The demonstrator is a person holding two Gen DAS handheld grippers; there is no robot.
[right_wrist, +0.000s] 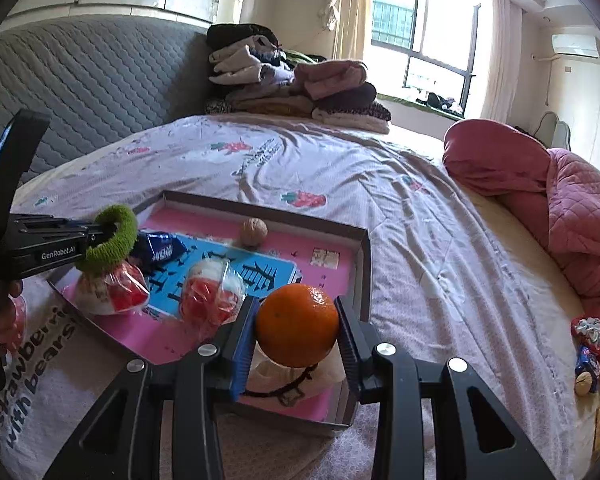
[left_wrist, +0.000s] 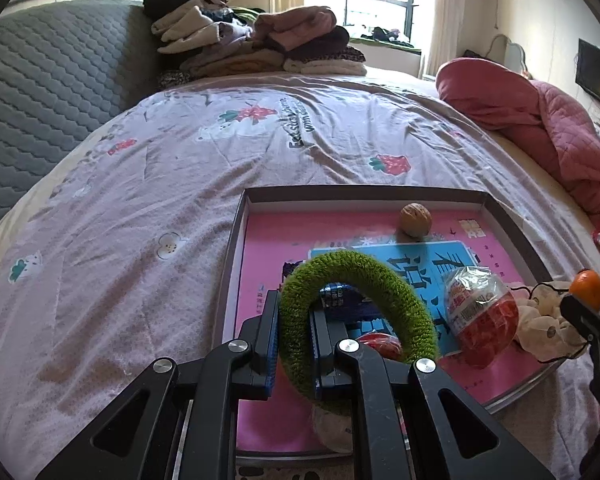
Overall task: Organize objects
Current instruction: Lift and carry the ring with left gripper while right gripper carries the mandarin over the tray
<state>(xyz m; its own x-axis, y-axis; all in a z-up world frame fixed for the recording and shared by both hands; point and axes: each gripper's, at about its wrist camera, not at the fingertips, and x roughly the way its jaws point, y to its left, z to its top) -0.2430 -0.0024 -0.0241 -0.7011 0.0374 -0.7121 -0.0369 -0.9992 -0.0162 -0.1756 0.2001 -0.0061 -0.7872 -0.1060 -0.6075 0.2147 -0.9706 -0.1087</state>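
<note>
A shallow grey box with a pink lining point(left_wrist: 504, 220) point(right_wrist: 362, 248) lies on the bed. My left gripper point(left_wrist: 294, 320) point(right_wrist: 100, 234) is shut on a fuzzy green ring point(left_wrist: 364, 276) point(right_wrist: 120, 236), held over the box's near left part. My right gripper point(right_wrist: 296, 320) point(left_wrist: 588, 304) is shut on an orange point(right_wrist: 298, 326) point(left_wrist: 588, 290), held above the box's near right corner. In the box lie a walnut point(left_wrist: 416, 220) point(right_wrist: 254, 232), a red and white wrapped egg toy point(left_wrist: 482, 312) point(right_wrist: 212, 300), another wrapped red and white toy point(right_wrist: 112, 292), a blue packet point(right_wrist: 164, 252) and a white pouch with black cord point(left_wrist: 540, 320) point(right_wrist: 284, 384).
A pink quilt point(left_wrist: 548, 128) point(right_wrist: 560, 216) lies bunched at the right. Folded clothes point(left_wrist: 252, 40) point(right_wrist: 292, 80) are stacked at the bed's far end by the grey headboard point(left_wrist: 48, 80). Small wrapped items point(right_wrist: 588, 348) lie on the bed at the right edge.
</note>
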